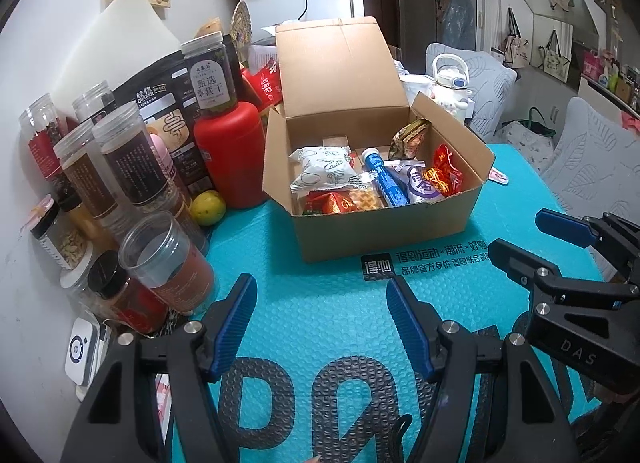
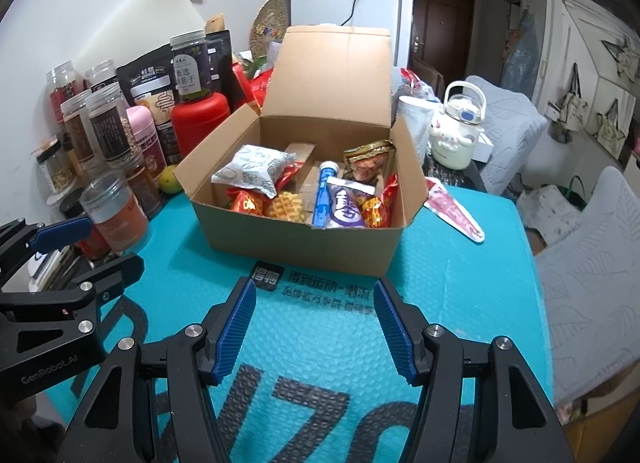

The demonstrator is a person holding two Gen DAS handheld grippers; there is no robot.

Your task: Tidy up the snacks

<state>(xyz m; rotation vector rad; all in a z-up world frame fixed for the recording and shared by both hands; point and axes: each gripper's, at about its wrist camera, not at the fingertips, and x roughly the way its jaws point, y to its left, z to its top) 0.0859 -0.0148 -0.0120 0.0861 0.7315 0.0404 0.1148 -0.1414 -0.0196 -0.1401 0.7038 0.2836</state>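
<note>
Right wrist view: I count one cardboard box on the teal-covered bench, lid up, holding one white pillow pack, one blue tube, one waffle and one purple sachet. One red wrapper lies just beside it. My left gripper and right gripper both hover with jaws wide, holding nothing

Two black plastic grippers, left gripper and right gripper, each with angular linked arms. Blue ribbed pads lining the inner finger faces. Round silver screws at the joints. White lettering "DAS" on the right body, "GenRobot.AI" on the left. Bare skin showing beneath.
</note>
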